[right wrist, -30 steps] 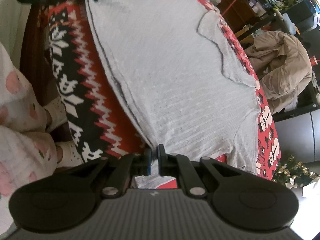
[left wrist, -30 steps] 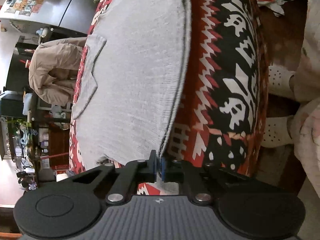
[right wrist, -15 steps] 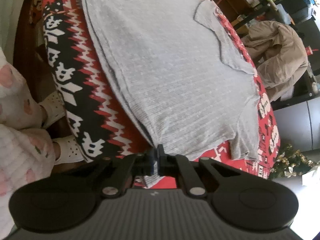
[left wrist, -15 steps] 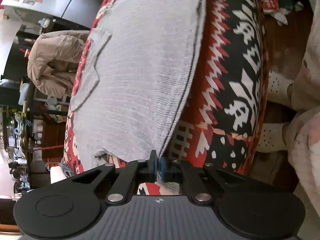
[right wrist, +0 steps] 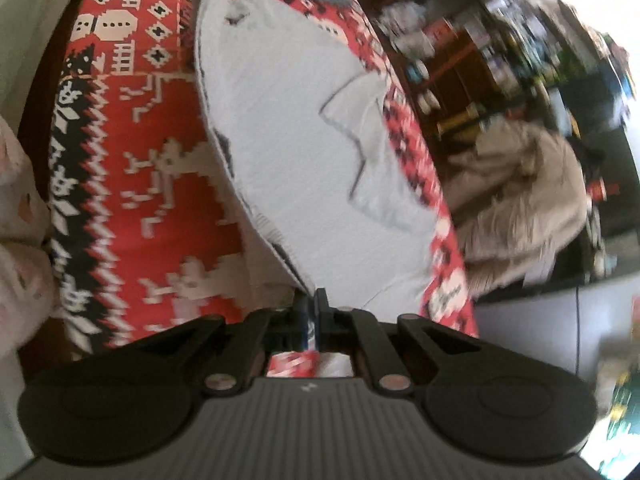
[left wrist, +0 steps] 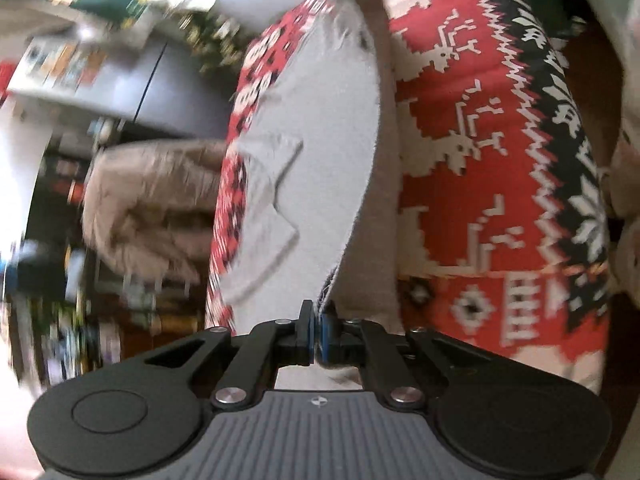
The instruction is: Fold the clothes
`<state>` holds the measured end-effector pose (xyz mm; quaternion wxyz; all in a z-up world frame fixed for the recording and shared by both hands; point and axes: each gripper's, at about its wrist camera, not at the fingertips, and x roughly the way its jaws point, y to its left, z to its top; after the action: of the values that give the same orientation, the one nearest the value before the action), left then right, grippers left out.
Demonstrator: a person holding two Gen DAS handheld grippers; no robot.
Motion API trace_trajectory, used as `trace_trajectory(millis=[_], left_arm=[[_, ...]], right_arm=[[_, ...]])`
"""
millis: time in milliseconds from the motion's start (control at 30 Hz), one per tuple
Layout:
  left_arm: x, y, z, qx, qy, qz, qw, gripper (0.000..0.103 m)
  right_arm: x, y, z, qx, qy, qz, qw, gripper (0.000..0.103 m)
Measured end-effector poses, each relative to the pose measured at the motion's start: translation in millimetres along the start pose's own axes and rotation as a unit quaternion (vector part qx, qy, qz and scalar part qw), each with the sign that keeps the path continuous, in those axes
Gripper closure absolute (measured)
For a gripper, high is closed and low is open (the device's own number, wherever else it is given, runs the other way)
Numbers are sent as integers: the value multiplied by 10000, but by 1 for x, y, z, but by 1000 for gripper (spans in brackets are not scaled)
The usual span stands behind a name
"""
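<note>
Item: grey shirt [left wrist: 320, 168], a ribbed knit, lay on a red patterned cloth [left wrist: 460, 152] covering the work surface.
Position: the shirt's far part, with its sleeve, rested flat on the cloth; the near hem was raised off it and hung from both tools.
Left gripper [left wrist: 317, 330]: closed, its blue pads pinching one corner of the hem.
Right gripper [right wrist: 312, 312]: closed on the opposite hem corner; the fabric ran straight into the jaws.
Grip quality: both holds sat at the very edge of the hem, with little cloth visible behind the pads.
Handling, judged: light and soft, with no stiffness; it draped in a curve between the two tools and would sag wherever it was left unsupported.
Surface, judged: the knit looked grippy rather than slick, so slipping out seemed unlikely unless it was tugged.
Hold points, judged: the two hem corners were the correct places for a lengthwise fold, since they kept the edge taut and straight.
Risk, judged: uneven travel of the hands could skew the fold or drag the cloth.
Surroundings: a beige coat [right wrist: 532, 184] lay beyond the table; the picture was blurred there.
Person: pale patterned sleeves showed at the frame edges.
</note>
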<state>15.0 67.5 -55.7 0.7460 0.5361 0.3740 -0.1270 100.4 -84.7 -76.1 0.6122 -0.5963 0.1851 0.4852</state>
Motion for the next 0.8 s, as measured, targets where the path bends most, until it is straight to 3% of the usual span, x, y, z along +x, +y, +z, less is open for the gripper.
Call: trace_trajectory(millis=[167,367,533,700,800], left_arm=[[33,46,-18,825,-338,-206,9958,99],[89,70,-32,1856,-572,-495,9797,99],[132,78,-35,2187,-450,-522,9734,99],[161,81,-41,2263,-164,-476,9728,99],[171,79,-47,2361,50,-426,9708,93]], right_arm=[[21,-54,1,-919,-335,78,9952,101],[66,-109,-4,-1276,-496,442,9896,101],[108,-132,-9,-1462,-410,642,9863,101],[140,-145,-11,-1424,-294,674,9871,101],[157,-154,-12,-1171,-199,762,9900,100]])
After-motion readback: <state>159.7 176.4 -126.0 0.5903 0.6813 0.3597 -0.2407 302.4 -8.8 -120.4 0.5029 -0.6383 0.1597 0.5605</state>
